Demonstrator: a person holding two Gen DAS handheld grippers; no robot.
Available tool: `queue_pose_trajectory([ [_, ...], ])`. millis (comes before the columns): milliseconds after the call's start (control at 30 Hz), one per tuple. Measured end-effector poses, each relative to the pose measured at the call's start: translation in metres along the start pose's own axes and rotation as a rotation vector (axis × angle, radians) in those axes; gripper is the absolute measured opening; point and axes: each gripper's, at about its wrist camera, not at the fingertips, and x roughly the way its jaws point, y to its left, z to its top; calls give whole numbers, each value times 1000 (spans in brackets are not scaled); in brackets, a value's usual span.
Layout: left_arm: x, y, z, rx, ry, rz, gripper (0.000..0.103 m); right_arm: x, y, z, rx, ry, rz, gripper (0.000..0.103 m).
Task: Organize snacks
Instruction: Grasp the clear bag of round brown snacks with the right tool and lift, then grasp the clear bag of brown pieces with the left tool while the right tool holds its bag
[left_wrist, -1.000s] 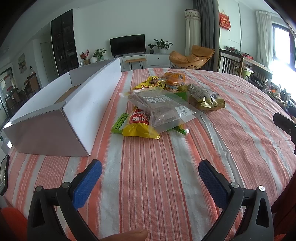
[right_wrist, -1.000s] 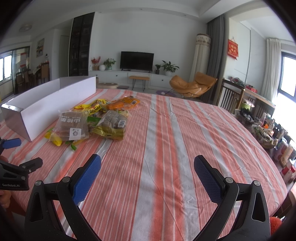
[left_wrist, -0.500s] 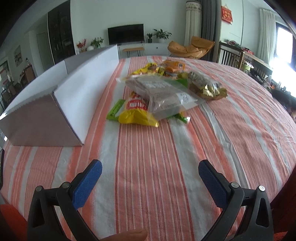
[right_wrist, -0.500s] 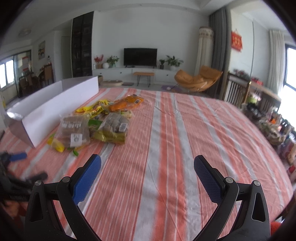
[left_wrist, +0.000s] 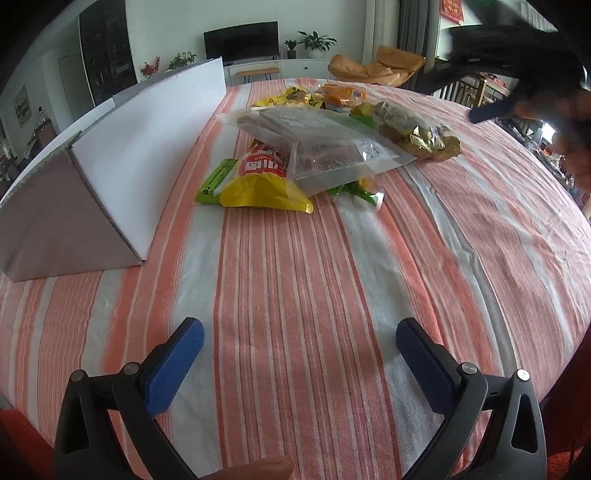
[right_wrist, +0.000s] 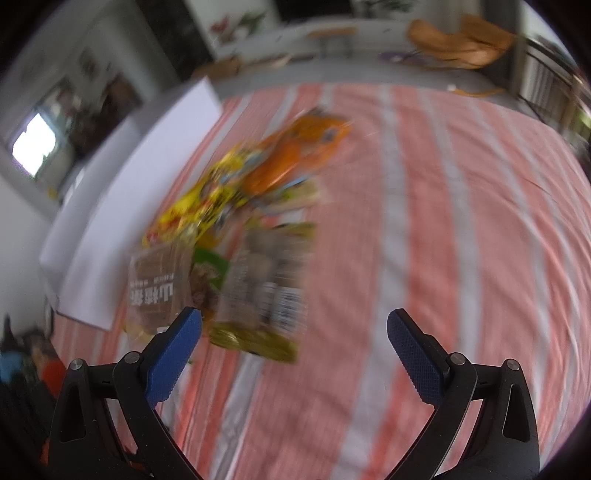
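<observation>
The tidy-up has not really begun. All the snacks lie in one heap in the middle of the desk (left_wrist: 332, 295), which has a cloth with orange and white stripes. Beside the heap stands a long white box (left_wrist: 122, 155) made of card. I cannot see down into it, so I cannot tell if any snack is in there. No bag is in a claw yet, so it looks like every bag is left to sort.

The left claw (left_wrist: 299, 345) is wide apart and holds nothing. It hangs low over a bare part of the cloth, with the heap well ahead of it. The right claw (right_wrist: 294, 334) is wide apart too and also empty. It sits above the heap, and its picture is blurry.

On top of the heap lies a clear bag (left_wrist: 317, 147) with brown bits inside. It has a white sticker with a small square code, too small to read. In the right view the same bag shows big white Chinese words that look like 山楂条. Under it is a yellow and red bag (left_wrist: 262, 181) with white letters that may say "ALU", next to a green packet (left_wrist: 216, 179). Just beside the clear bag is a gold bag (left_wrist: 421, 138). Farther back lies an orange bag (left_wrist: 341, 94). Their words are too small to read.
</observation>
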Motion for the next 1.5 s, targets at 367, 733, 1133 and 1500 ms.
queue_pose_trajectory([
  [367,1,5,2,-2,-1,-2,103,37,11,6,39,51,-42,65],
  [733,3,5,4,-19,-14,12,103,-46,-80,-77,119,-132,-237,68],
  [1133,3,7,6,-14,-3,5,103,-13,-94,-104,100,-194,-333,98],
  [1500,-6,16,104,-183,14,-77,103,-2,-93,-100,107,-189,-334,101],
])
